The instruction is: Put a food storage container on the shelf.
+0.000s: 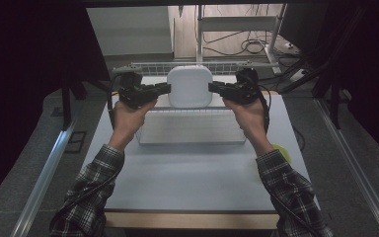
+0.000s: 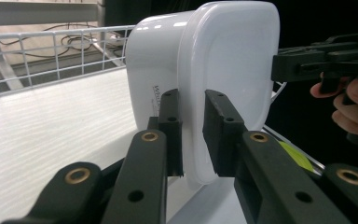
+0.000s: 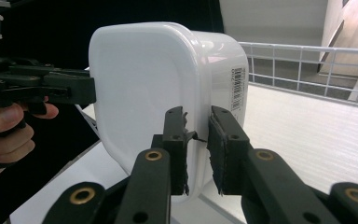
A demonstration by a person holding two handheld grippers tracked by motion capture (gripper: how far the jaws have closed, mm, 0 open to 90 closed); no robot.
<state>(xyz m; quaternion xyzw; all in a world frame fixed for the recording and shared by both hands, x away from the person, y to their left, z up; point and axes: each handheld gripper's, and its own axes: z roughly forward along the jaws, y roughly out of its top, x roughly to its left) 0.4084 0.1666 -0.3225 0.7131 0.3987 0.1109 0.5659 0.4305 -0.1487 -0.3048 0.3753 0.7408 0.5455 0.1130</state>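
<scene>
A white plastic container (image 1: 189,86) with rounded corners hangs in the air over the far half of the table, tipped on its side with its lid facing me. My left gripper (image 1: 166,89) is shut on its left rim and my right gripper (image 1: 212,88) on its right rim. In the left gripper view the jaws (image 2: 193,135) pinch the edge of the container (image 2: 223,60), with the right gripper (image 2: 326,60) across from it. In the right gripper view the jaws (image 3: 196,140) clamp the rim of the container (image 3: 140,79); a barcode label shows on its side.
Below the container stands a white wire basket (image 1: 192,127) with a wire rail (image 1: 148,66) at its back. A yellow-green disc (image 1: 282,152) lies at the right edge of the pale table (image 1: 187,177). Cables and a metal stand lie on the floor beyond.
</scene>
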